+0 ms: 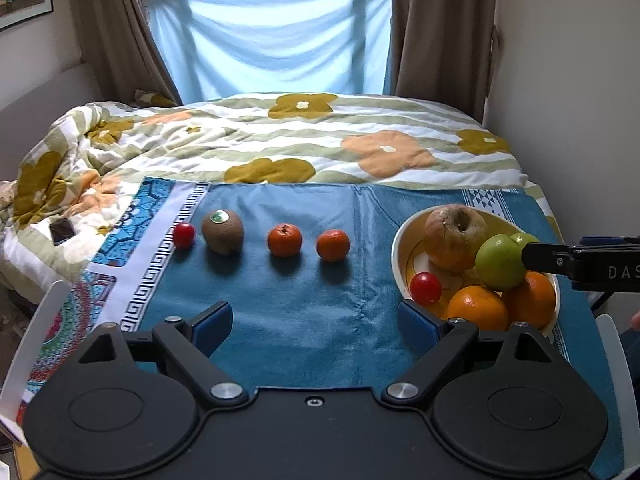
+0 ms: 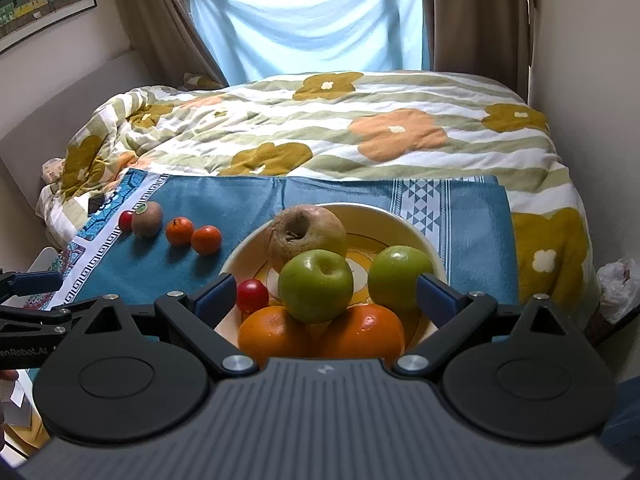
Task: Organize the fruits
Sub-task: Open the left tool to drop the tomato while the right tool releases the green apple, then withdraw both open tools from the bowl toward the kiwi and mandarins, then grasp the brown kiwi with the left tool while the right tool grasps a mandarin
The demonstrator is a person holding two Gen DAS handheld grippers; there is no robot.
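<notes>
A bowl (image 2: pixel 404 220) on a blue cloth (image 1: pixel 280 320) over a bed holds apples and oranges; four small fruits (image 1: pixel 284 240) sit in a row beside it. Left gripper (image 1: pixel 314 322) and right gripper (image 2: pixel 326 294) fingers are spread, holding nothing

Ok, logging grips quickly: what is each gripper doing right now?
Left gripper: open, holding nothing, above the blue cloth.
Right gripper: open, holding nothing, over the yellow-patterned fruit bowl.
</notes>
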